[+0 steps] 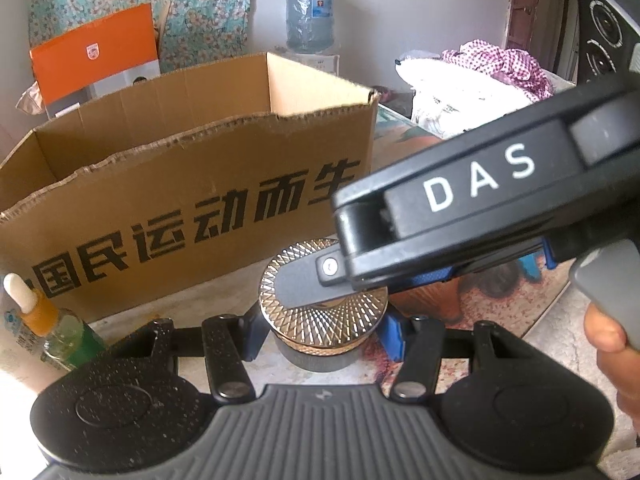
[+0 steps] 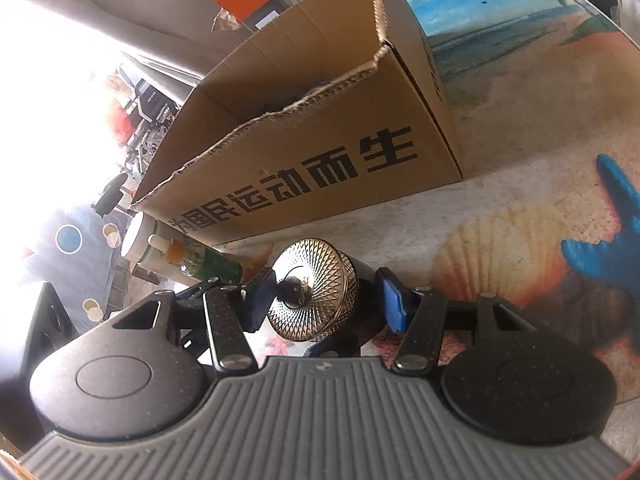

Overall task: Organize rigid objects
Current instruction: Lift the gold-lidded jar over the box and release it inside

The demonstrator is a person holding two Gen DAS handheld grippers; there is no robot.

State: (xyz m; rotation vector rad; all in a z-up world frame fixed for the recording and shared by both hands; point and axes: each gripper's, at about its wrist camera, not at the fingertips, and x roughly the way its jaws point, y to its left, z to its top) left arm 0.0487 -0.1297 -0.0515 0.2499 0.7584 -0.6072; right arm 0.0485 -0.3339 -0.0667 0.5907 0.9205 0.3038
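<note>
Jar [image 1: 324, 316] with faceted gold lid, on the beach-print table [image 2: 520, 152] before the cardboard box [image 1: 192, 184]. Flanked by the left gripper [image 1: 320, 330], blue pads half apart; contact unclear. Same with the right gripper [image 2: 326, 298], its arm printed "DAS". Inside the box, only something dark, unidentifiable. Black Chinese characters across the box front. Dropper bottle [image 1: 44, 316] just left
</note>
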